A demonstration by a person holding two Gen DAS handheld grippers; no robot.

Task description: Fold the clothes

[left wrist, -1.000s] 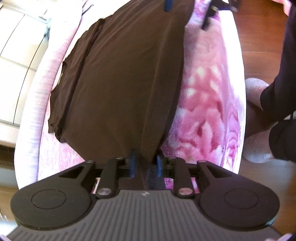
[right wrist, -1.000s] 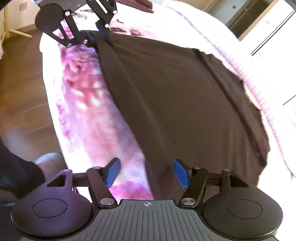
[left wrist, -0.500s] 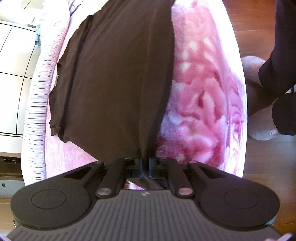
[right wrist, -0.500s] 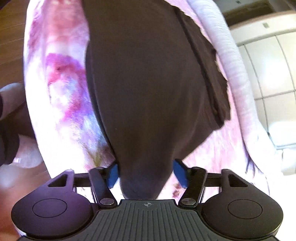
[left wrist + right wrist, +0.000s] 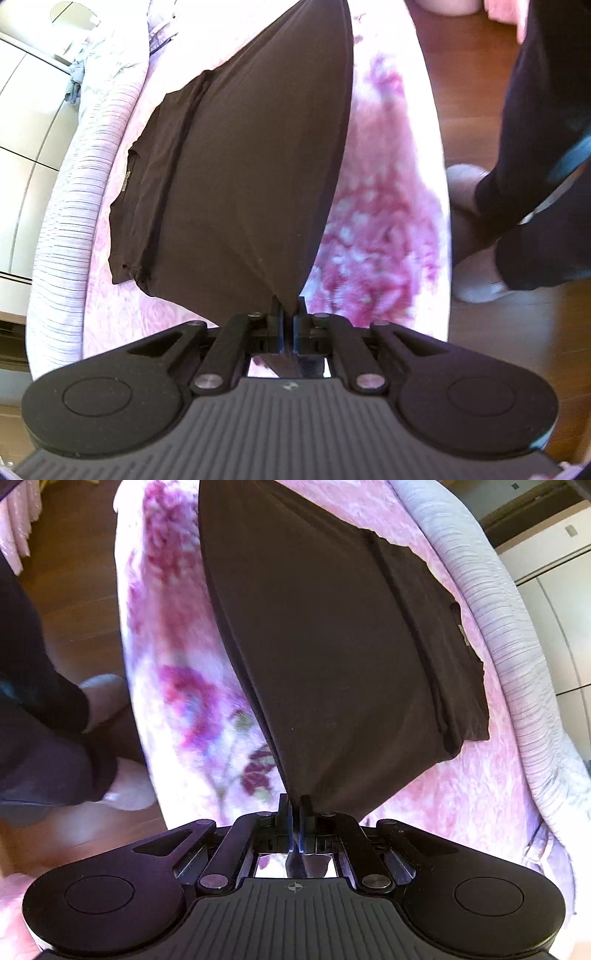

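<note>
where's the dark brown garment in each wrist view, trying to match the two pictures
Left wrist view: the dark brown garment fills the centre, narrowing to a corner pinched in the left gripper; its folded edge lies on the left.
Right wrist view: the garment fills the centre, narrowing to a corner pinched in the right gripper; the folded edge lies on the right.
Shared landmark: the pink flowered blanket beneath the garment.
</note>
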